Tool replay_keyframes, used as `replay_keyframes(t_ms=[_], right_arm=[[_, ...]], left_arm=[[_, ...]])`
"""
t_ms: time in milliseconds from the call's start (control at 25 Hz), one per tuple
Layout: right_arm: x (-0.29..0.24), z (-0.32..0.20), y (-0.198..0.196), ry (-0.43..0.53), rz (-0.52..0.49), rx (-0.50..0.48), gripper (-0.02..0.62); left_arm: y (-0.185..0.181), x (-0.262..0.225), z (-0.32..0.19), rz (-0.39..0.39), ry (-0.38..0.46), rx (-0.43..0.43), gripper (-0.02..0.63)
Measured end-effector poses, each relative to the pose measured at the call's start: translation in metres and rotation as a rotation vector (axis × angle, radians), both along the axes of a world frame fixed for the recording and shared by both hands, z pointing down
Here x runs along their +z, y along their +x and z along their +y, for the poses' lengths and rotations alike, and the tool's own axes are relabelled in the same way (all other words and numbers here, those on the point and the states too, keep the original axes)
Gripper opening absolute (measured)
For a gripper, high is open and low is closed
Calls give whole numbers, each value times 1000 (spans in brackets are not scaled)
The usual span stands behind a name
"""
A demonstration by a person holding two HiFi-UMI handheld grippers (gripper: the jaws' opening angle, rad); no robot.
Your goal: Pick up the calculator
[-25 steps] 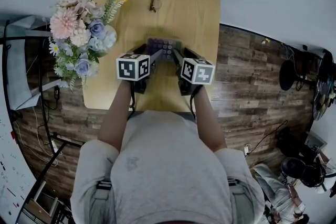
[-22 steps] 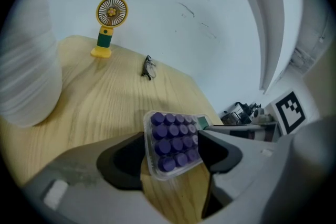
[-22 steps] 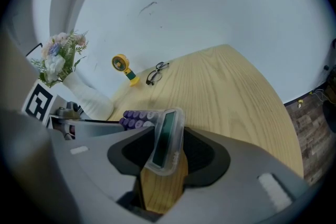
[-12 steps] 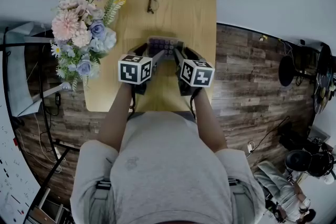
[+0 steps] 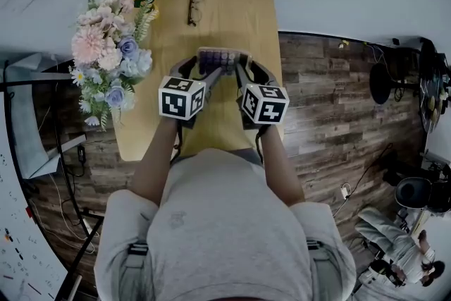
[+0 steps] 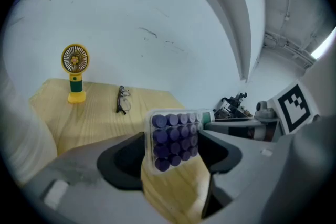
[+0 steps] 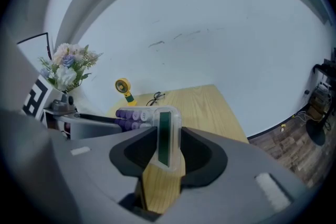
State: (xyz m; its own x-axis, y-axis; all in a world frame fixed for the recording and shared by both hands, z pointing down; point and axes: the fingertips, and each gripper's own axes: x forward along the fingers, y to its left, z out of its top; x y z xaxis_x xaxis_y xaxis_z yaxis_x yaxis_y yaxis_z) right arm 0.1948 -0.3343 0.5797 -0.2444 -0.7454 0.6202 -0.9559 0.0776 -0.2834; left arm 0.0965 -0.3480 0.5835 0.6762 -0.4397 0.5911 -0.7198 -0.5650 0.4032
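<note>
1. The person's forearms reach forward over the near edge of the bench [image 5: 243, 17].
2. The left gripper [image 6: 176, 138] has its jaws clamped on the key end of the calculator [image 5: 223, 58]; the purple keys face its camera.
3. The right gripper [image 7: 169, 135] takes the display end edge-on. Its jaws are closing and they press on both sides of it.
4. The calculator hangs tilted between the two grippers, raised off the bench above its middle.
5. Further away, a bunch of flowers [image 5: 106, 56] stands at the left edge.
6. Glasses [image 5: 193, 5] lie near the far edge, and a yellow fan [image 6: 75, 71] stands at the far left corner.
</note>
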Motion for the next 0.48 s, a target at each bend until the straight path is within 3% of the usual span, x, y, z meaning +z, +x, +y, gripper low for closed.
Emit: replay_keyframes(t_ms=[480], right_arm=[[-67, 11, 20, 186, 60, 109, 143]], left_arm=[[22, -67, 0, 42, 188, 107, 322]])
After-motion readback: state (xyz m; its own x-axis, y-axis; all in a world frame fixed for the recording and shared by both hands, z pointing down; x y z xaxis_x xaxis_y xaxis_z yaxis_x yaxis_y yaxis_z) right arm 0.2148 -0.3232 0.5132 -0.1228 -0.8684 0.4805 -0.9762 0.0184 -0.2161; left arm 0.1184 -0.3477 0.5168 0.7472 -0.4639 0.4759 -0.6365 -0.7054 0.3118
